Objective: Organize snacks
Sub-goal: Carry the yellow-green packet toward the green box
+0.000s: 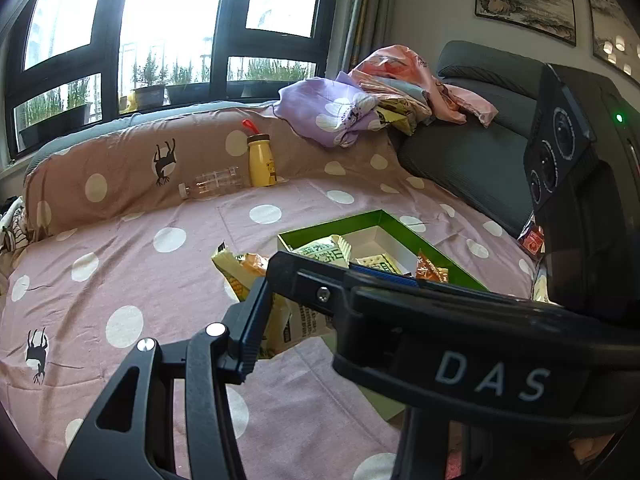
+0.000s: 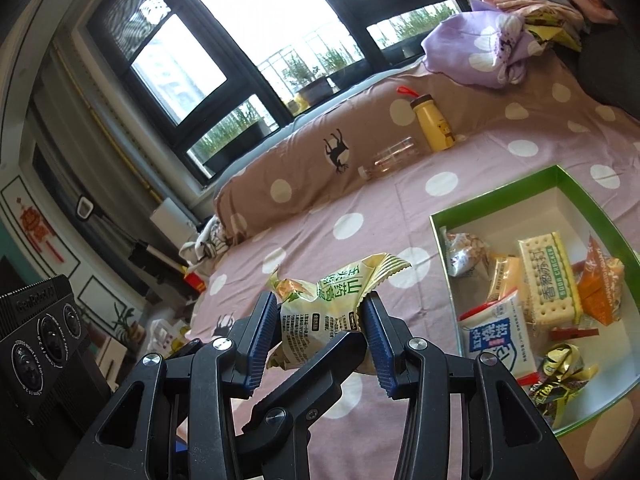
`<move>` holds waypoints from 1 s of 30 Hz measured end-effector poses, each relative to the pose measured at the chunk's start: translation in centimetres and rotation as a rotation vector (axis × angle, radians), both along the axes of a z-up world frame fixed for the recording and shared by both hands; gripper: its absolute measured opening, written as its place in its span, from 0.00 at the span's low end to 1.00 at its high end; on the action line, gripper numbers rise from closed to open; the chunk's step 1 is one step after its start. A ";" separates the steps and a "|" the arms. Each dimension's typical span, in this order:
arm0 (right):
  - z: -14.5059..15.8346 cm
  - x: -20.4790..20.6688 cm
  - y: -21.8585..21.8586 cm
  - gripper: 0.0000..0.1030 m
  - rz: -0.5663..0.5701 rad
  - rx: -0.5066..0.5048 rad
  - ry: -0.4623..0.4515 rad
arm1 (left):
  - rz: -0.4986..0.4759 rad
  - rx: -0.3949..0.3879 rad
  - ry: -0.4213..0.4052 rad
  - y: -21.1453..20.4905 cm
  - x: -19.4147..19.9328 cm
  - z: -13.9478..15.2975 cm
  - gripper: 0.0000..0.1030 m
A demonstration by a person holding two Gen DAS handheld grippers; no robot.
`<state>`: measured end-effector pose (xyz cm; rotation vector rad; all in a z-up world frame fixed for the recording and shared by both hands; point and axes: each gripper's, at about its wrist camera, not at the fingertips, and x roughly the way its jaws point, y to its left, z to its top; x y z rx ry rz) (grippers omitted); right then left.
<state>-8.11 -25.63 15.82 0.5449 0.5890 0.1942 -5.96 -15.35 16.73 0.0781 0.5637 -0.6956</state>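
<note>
A crumpled yellow-green snack packet (image 2: 320,300) is held above the pink dotted bedspread (image 2: 360,208), and my right gripper (image 2: 320,316) is shut on it, blue pads pressing both sides. In the left wrist view the same packet (image 1: 276,320) sits against the left finger of my left gripper (image 1: 296,316), which is also shut on it. The right gripper's black finger (image 1: 320,280) crosses in front and hides the left gripper's other finger. An open green box (image 2: 496,192) lies to the right, holding several snack packets, among them a soda cracker pack (image 2: 550,280).
A yellow bottle (image 1: 262,160) stands and a clear bottle (image 1: 212,184) lies against the brown dotted bolster (image 1: 120,176). Piled clothes (image 1: 360,108) sit by the dark sofa cushion (image 1: 460,160). A red packet (image 1: 530,240) lies at the right edge.
</note>
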 end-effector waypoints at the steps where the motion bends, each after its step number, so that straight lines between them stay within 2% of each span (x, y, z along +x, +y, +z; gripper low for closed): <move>1: 0.0 -0.1 -0.1 0.46 -0.003 0.001 0.000 | -0.003 0.000 0.001 -0.2 0.0 0.0 0.44; 30: -0.2 -1.8 -4.5 0.46 -0.064 0.062 -0.013 | -0.056 0.034 -0.021 -4.3 -1.0 0.6 0.44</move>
